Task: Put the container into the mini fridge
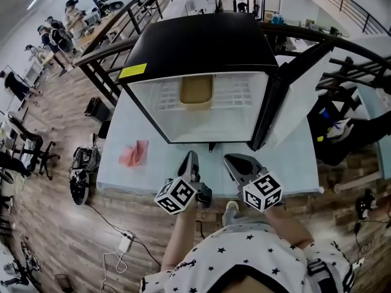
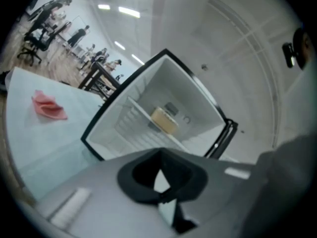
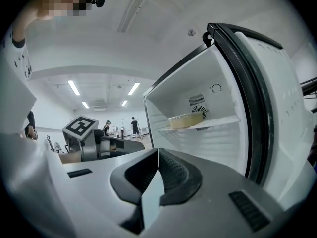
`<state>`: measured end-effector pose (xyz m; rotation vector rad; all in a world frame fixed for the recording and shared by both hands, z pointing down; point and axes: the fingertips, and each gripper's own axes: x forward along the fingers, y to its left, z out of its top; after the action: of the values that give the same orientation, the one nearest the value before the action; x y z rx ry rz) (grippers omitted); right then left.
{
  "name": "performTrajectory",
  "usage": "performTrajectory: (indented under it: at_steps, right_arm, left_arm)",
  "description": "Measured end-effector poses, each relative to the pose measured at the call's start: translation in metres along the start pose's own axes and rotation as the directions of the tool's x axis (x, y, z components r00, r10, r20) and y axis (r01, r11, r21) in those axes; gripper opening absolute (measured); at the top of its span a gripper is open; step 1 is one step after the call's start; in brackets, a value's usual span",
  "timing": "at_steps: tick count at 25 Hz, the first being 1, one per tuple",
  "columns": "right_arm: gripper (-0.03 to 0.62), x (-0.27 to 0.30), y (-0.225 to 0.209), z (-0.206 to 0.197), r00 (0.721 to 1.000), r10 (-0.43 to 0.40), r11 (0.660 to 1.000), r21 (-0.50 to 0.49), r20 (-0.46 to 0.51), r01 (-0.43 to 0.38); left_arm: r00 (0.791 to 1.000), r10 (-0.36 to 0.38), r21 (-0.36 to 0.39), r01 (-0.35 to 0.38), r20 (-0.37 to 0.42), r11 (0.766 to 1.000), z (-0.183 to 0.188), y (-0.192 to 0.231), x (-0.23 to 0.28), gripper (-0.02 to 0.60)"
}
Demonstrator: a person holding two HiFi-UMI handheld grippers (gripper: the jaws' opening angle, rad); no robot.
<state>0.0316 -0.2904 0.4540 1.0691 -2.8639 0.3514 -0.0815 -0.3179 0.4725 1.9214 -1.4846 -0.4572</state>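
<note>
Pale tabletop (image 1: 122, 163) fills the head view, and the mini fridge (image 1: 201, 41) stands on it with its door (image 1: 293, 96) swung open to the right. We judge the main step done: the container (image 1: 196, 91) sits on the white shelf (image 1: 235, 93) inside, well apart from both tools. Our left gripper (image 1: 192, 156) and right gripper (image 1: 235, 161) hover side by side before the opening. A pink cloth (image 1: 134, 153) lies off to the left. Only closing the door may remain.

Looking along the left gripper, we see its jaws pressed together, nothing between them. The container shows as a shallow tan tub, level on the shelf.

Looking along the right gripper, we see its jaws also meeting at the tips, empty. The tub looks pale yellow and low with a rimmed edge, standing before the back wall's vent (image 3: 198, 100).
</note>
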Motion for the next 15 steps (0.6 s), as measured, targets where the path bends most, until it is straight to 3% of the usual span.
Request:
performTrajectory:
  at_steps: [8,15]
  right_arm:
    - [0.021,-0.039,0.036,-0.017,1.000,-0.012,1.000,0.009,-0.009,0.013]
    - [0.021,-0.070,0.070,-0.034,1.000,-0.011,1.000,0.013,-0.009,0.011]
  left_arm:
    - [0.995,0.011,0.113,0.001,-0.101,0.994,-0.041,-0.013,-0.054,0.005]
    - [0.987,0.023,0.228,0.014,-0.159,0.974,-0.072,-0.026,-0.102,0.005]
